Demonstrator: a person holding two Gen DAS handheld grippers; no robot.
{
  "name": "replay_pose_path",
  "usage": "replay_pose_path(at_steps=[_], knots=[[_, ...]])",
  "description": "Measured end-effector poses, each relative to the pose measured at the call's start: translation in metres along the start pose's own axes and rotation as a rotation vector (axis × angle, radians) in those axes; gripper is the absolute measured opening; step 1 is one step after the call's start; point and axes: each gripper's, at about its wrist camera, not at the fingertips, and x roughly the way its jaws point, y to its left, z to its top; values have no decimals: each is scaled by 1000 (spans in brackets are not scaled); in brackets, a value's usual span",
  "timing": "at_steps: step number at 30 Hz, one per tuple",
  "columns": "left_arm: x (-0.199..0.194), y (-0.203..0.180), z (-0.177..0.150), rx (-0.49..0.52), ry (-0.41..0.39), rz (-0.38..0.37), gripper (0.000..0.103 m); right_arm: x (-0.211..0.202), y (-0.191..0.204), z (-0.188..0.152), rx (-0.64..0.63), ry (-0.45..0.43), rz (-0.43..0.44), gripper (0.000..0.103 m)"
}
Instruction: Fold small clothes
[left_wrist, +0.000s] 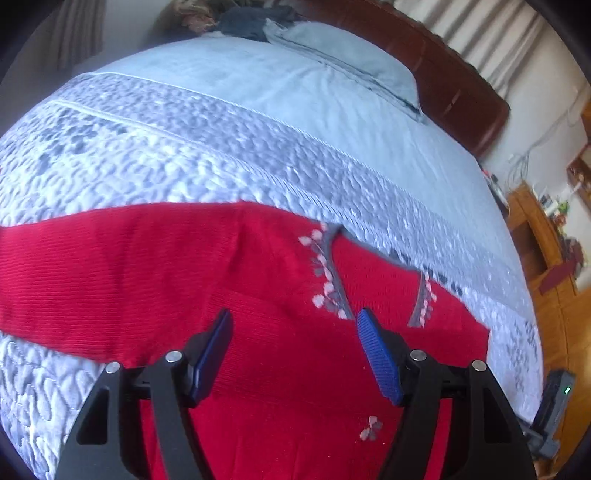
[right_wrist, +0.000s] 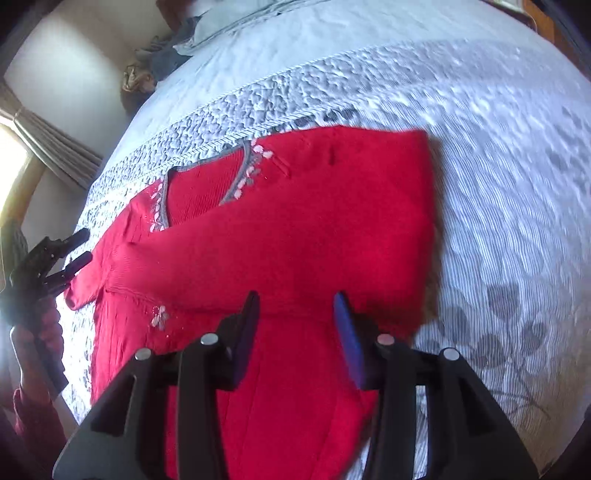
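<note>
A red knit sweater (right_wrist: 295, 229) lies flat on the quilted bedspread (right_wrist: 498, 206) of a bed, well short of the pale blue pillow (left_wrist: 354, 62) that rests against the dark brown headboard (left_wrist: 454, 77). The sweater's body runs roughly along the bed's length, with its V-neck (right_wrist: 207, 184) at the end nearer the pillow and its hem end toward the cameras. In the right wrist view a sleeve is folded across the chest, forming a broad straight-edged panel whose long axis crosses the body of the sweater. The fabric is a fine ribbed knit, bright red. The neckline is edged with a grey band and trimmed with small pale pink and grey petal shapes; one more such motif (left_wrist: 371, 430) sits lower on the front.

The bedspread beside the sweater is grey-white, puckered and stitched in a pebbled pattern, with a corded seam running across it and printed grey leaf shapes on the striped section to the sweater's far side.

The left gripper (left_wrist: 293, 321) hangs above the sweater's red front, close to the neckline, its blue ribbed pads spread wide with nothing between them. The right gripper (right_wrist: 295, 299) hovers over the lower edge of the folded sleeve panel, jaws likewise apart and empty. In the right wrist view the left gripper (right_wrist: 79, 245) appears beside the sweater's shoulder, held in a person's hand (right_wrist: 33, 347).
</note>
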Motion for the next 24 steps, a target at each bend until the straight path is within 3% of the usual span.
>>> replay_pose_path(at_steps=[3,5,10,14,18,20,24], knots=[[27,-8,-12,56,87,18,70,13,-9,5,30,21,-12,43],[51,-3,-21,78,167,87,68,26,-19,4,55,53,-41,42],[41,1,-19,66,135,50,66,17,-18,7,30,28,-20,46],[32,-6,-9,98,97,52,71,4,-22,31,47,-25,-79,50],[48,-5,-7,101,125,60,71,20,-30,54,71,11,-96,48],[62,2,-11,90,160,68,71,32,-43,53,107,43,-144,42],[66,-3,-20,168,142,104,71,38,-47,44,93,21,-144,43]])
